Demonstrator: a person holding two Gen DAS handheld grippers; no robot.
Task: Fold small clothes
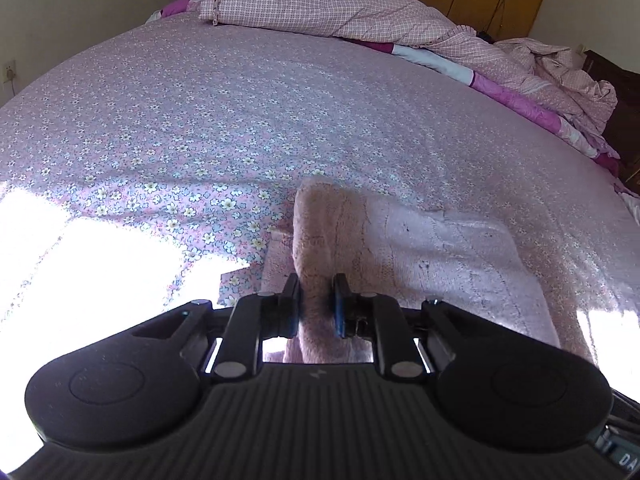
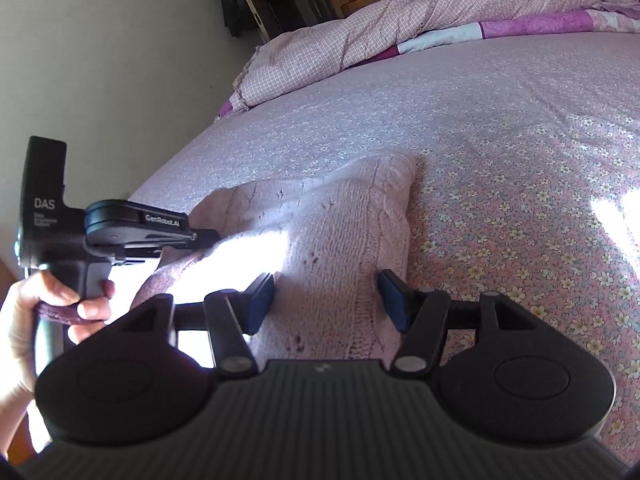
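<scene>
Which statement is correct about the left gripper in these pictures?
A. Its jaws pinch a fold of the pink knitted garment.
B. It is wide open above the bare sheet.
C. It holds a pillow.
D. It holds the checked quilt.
A: in the left wrist view the left gripper has its jaws nearly closed on a raised fold of the pink knitted garment.

Counting what's showing up here: two grippers, left gripper [image 1: 317, 304] and right gripper [image 2: 326, 300], one pink knit garment [image 2: 332, 232], one checked quilt [image 1: 320, 4], one hand [image 2: 48, 312], all sitting around one floral bed [image 1: 200, 112].
</scene>
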